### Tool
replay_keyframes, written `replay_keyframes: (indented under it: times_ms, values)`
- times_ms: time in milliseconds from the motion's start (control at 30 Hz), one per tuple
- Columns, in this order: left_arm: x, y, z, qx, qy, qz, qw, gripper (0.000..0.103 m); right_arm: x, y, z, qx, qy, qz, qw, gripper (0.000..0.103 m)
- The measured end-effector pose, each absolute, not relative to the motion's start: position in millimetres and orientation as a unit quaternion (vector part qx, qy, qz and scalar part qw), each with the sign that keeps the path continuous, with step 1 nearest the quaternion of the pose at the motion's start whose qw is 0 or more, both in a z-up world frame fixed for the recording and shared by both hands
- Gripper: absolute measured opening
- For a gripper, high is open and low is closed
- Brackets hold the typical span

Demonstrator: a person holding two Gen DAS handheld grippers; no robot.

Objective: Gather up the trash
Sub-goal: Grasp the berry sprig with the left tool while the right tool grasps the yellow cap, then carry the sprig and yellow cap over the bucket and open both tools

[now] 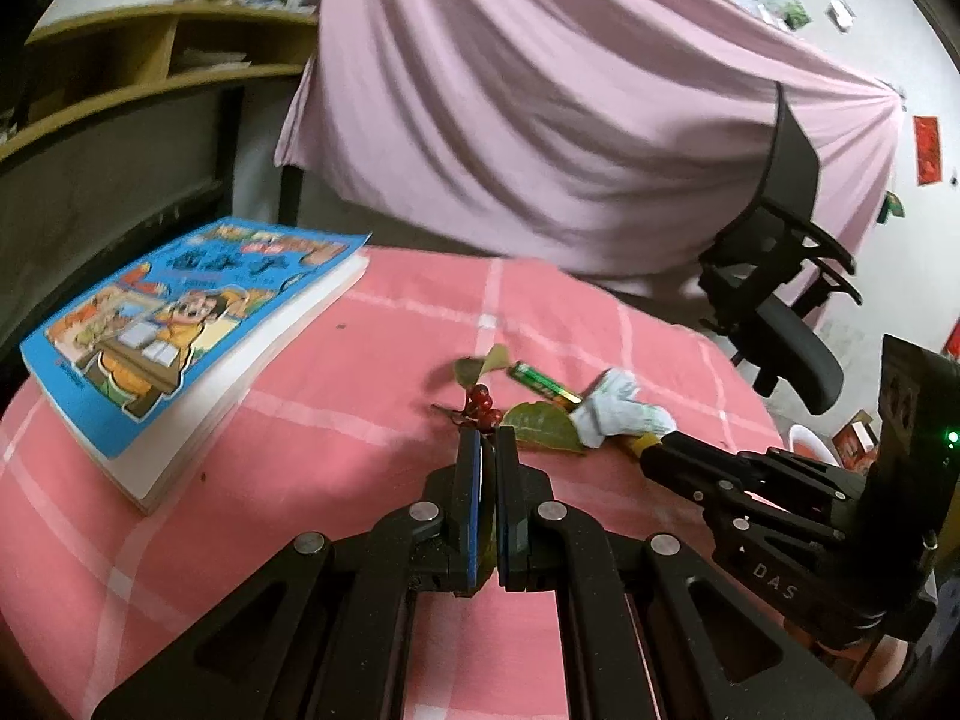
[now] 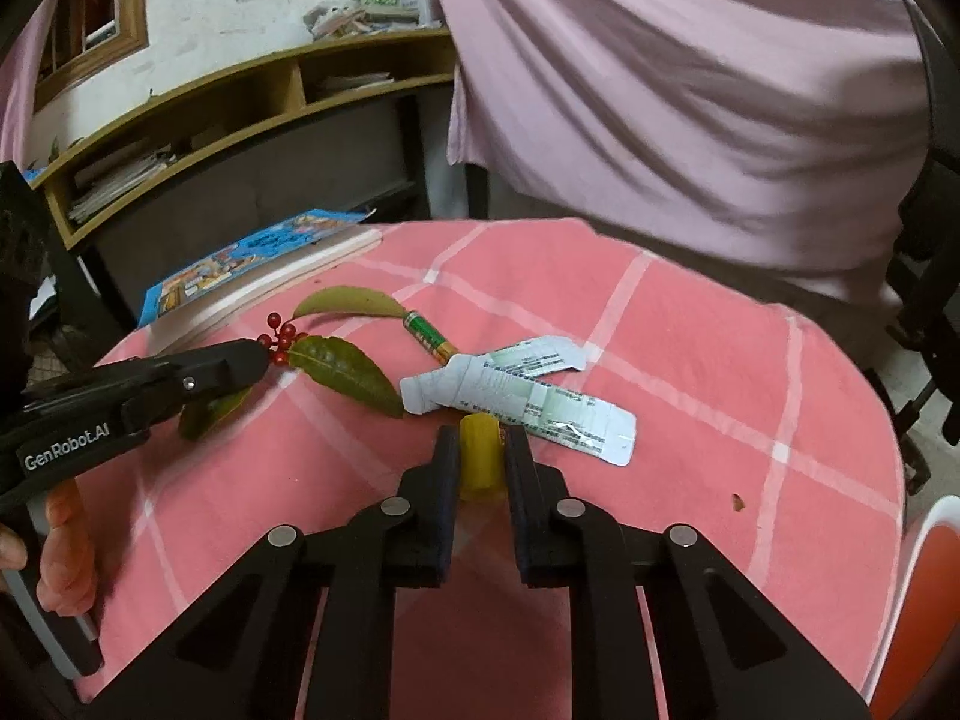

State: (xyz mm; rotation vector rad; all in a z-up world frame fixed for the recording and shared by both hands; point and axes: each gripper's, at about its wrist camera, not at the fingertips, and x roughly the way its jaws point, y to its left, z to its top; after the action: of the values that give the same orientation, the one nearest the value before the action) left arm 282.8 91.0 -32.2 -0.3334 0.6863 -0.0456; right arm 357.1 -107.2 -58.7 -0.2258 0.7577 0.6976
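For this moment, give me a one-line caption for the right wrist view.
Right tongs clamp a yellow piece beside a flattened packet; left tongs pinch a berry sprig.

A sprig of red berries (image 2: pixel 281 336) with green leaves (image 2: pixel 345 369) is seen lying flat on the pink checked cloth. At its 2 o'clock a green-and-gold battery (image 2: pixel 431 341) lies on its side. At 4 o'clock a flattened white packet (image 2: pixel 516 399) is spread, with a yellow cylinder (image 2: pixel 480 459) just beneath it.
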Motion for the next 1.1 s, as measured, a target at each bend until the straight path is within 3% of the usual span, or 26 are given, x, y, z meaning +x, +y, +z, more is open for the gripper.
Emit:
replay_keyframes:
  times_ms: [300, 1100]
  values:
    - [262, 72, -16, -0.114, 0.264, -0.032, 0.957, 0.002, 335, -118, -48, -0.095, 0.323, 0.315, 0.887, 0.013]
    - [173, -10, 43, -0.017, 0.041, -0.087, 0.995, 0.002, 224, -218, 12, -0.028, 0.065, 0.197, 0.978, 0.013]
